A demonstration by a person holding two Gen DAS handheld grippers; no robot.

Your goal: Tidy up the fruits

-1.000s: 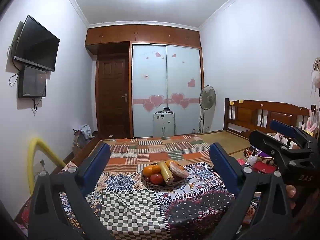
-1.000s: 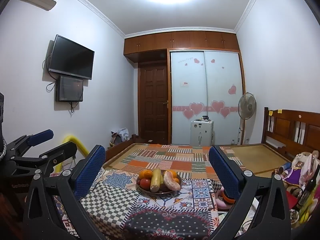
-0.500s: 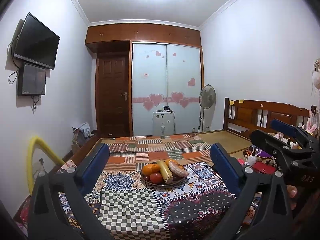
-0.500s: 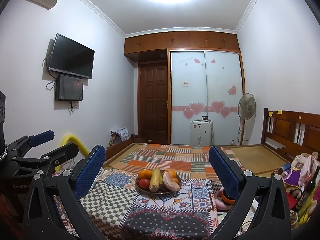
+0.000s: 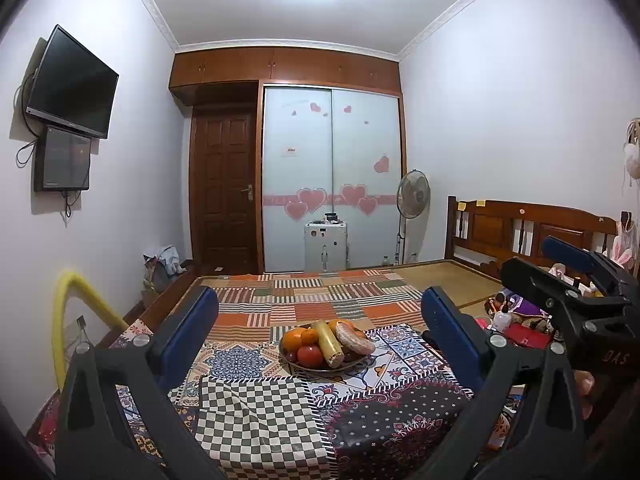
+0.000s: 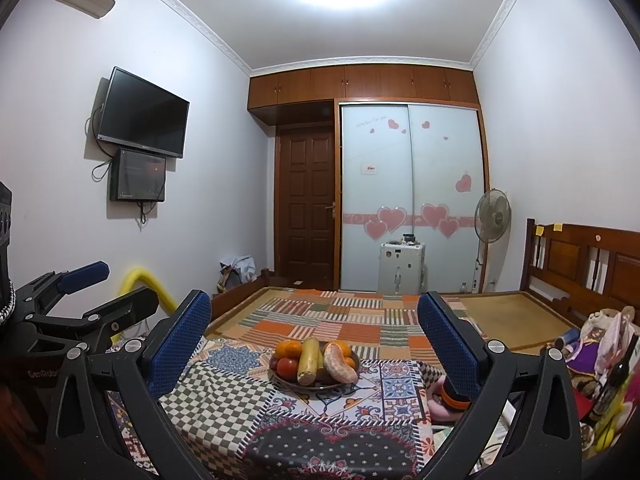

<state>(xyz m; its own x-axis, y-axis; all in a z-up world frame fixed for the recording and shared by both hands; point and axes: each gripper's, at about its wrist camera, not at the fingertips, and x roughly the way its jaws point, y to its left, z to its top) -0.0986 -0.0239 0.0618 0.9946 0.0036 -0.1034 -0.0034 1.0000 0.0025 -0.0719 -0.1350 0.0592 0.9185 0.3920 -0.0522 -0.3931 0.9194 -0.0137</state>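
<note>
A shallow bowl (image 5: pixel 320 369) of fruit stands on a small table with a patchwork cloth (image 5: pixel 260 412). It holds oranges (image 5: pixel 298 338), a red tomato-like fruit (image 5: pixel 310 356), a yellow banana-like fruit (image 5: pixel 329 342) and a peeled citrus (image 5: pixel 354 338). My left gripper (image 5: pixel 320 332) is open and empty, held back from the bowl. My right gripper (image 6: pixel 314 334) is open and empty, also short of the bowl (image 6: pixel 316 384). Each gripper shows at the edge of the other's view: the right one (image 5: pixel 568 280) and the left one (image 6: pixel 84 292).
A bed with a patchwork blanket (image 5: pixel 312 300) lies behind the table, its wooden headboard (image 5: pixel 532 232) at right. Toys and bottles (image 6: pixel 608 352) pile at the right. A yellow tube (image 5: pixel 76 304) arches at left. A fan (image 5: pixel 412 196) and wardrobe (image 5: pixel 332 180) stand far back.
Both views have crept slightly; the bowl sits a little lower and closer in the right wrist view. Both grippers stay open and empty.
</note>
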